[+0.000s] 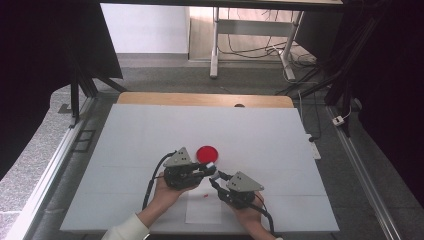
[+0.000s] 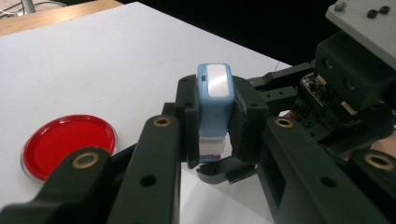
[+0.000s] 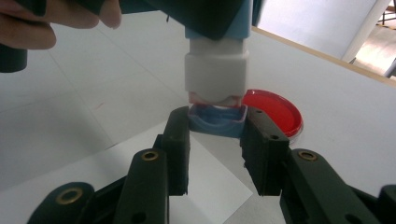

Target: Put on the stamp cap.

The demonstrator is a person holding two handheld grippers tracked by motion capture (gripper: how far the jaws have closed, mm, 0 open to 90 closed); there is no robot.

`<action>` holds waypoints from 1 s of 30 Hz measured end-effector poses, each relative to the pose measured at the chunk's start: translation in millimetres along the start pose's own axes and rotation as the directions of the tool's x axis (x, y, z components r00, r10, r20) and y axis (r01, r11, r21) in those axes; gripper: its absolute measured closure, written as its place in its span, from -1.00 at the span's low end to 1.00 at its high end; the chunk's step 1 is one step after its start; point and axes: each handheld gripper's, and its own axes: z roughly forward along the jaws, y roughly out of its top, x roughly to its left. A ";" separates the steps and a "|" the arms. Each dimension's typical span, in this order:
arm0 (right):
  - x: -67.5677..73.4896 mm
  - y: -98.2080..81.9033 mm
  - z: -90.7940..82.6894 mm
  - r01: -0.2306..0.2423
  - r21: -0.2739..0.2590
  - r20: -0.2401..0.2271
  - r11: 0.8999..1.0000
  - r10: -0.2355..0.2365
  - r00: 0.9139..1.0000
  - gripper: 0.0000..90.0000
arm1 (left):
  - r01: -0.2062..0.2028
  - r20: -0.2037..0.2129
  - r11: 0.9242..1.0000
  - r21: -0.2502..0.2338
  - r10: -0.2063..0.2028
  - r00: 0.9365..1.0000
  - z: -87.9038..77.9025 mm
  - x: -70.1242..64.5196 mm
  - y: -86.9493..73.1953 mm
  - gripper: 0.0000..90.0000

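Stamp body [image 2: 215, 105]: small, light, rigid blue plastic; left tongs [image 2: 215, 122] clamped on its sides, just beside the red dish [image 2: 68, 143].
Cap [image 3: 217, 120]: blue, slippery; right tongs [image 3: 216, 133] clamped on its edges, under the body.
Hold: flat sides, firmly.

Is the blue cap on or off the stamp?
Off: the blue cap sits between the right gripper jaws, parted from the stamp above.

Blue stamp [image 2: 215, 100], perhaps uncapped, upright
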 end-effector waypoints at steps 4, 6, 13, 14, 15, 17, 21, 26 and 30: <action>0.4 0.5 0.3 -0.003 -0.005 0.003 1.000 0.003 1.000 0.40 | 0.001 -0.002 1.000 -0.001 -0.001 1.000 0.6 0.3 -0.6 0.66; 0.9 0.5 0.8 -0.002 -0.006 0.005 1.000 0.002 1.000 0.40 | 0.002 -0.001 1.000 0.000 -0.002 1.000 0.9 0.6 -0.9 0.66; 1.2 1.0 0.6 -0.002 -0.008 0.004 1.000 0.002 1.000 0.40 | 0.002 0.001 1.000 0.004 -0.002 1.000 1.2 0.9 -1.5 0.66; 1.3 0.9 0.7 -0.002 -0.009 0.003 1.000 0.002 1.000 0.40 | 0.002 0.002 1.000 0.004 -0.002 1.000 1.3 0.9 -1.6 0.66; 1.4 0.9 0.8 -0.002 -0.009 0.001 1.000 0.002 1.000 0.40 | 0.001 0.002 1.000 0.005 -0.001 1.000 1.6 1.0 -1.8 0.66; 1.6 0.9 0.8 -0.002 -0.010 0.001 1.000 0.002 1.000 0.40 | 0.002 0.002 1.000 0.006 -0.002 1.000 2.0 1.1 -2.2 0.66; 1.3 0.9 0.4 -0.007 -0.013 0.000 1.000 0.007 1.000 0.40 | 0.003 0.004 1.000 0.005 -0.003 1.000 2.2 1.2 -2.4 0.66; 1.3 0.8 0.2 -0.008 -0.014 0.001 1.000 0.008 1.000 0.41 | 0.003 0.006 1.000 0.006 -0.003 1.000 2.4 1.3 -3.0 0.66; 1.8 0.6 0.3 -0.007 -0.019 0.004 1.000 0.007 1.000 0.41 | 0.003 0.008 1.000 0.005 -0.004 1.000 2.3 1.5 -3.0 0.66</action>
